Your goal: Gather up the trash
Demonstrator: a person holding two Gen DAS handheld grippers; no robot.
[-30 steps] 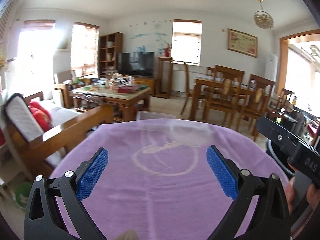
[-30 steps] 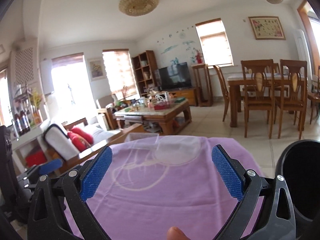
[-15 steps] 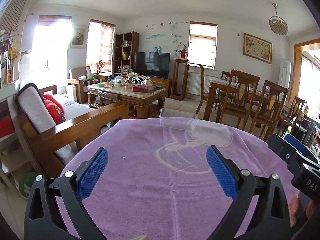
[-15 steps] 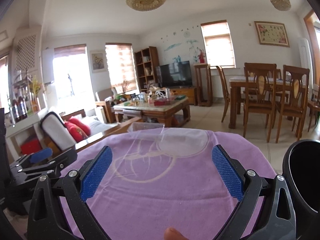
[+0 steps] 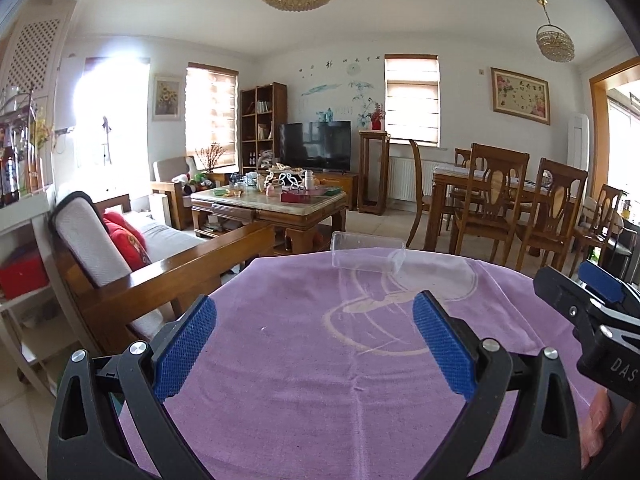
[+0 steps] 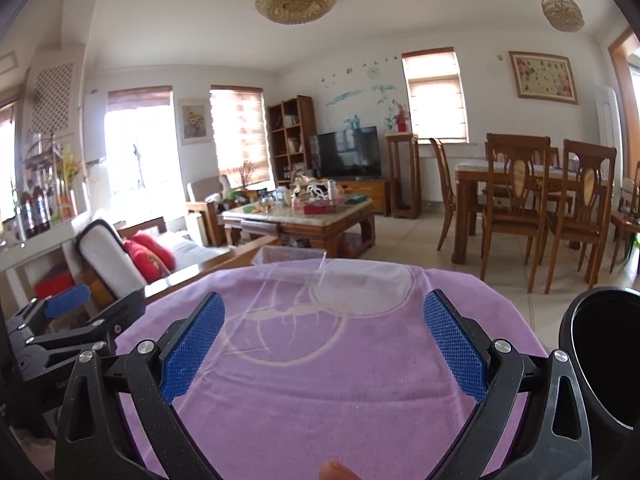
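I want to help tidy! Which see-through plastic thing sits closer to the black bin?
The low, rounded clear plastic piece; it lies right of the clear rectangular plastic box, on the side where the round black bin stands.

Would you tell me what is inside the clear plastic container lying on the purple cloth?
The clear plastic container on the purple cloth looks empty; cloth and floor show through its walls. Its far end is hard to make out.
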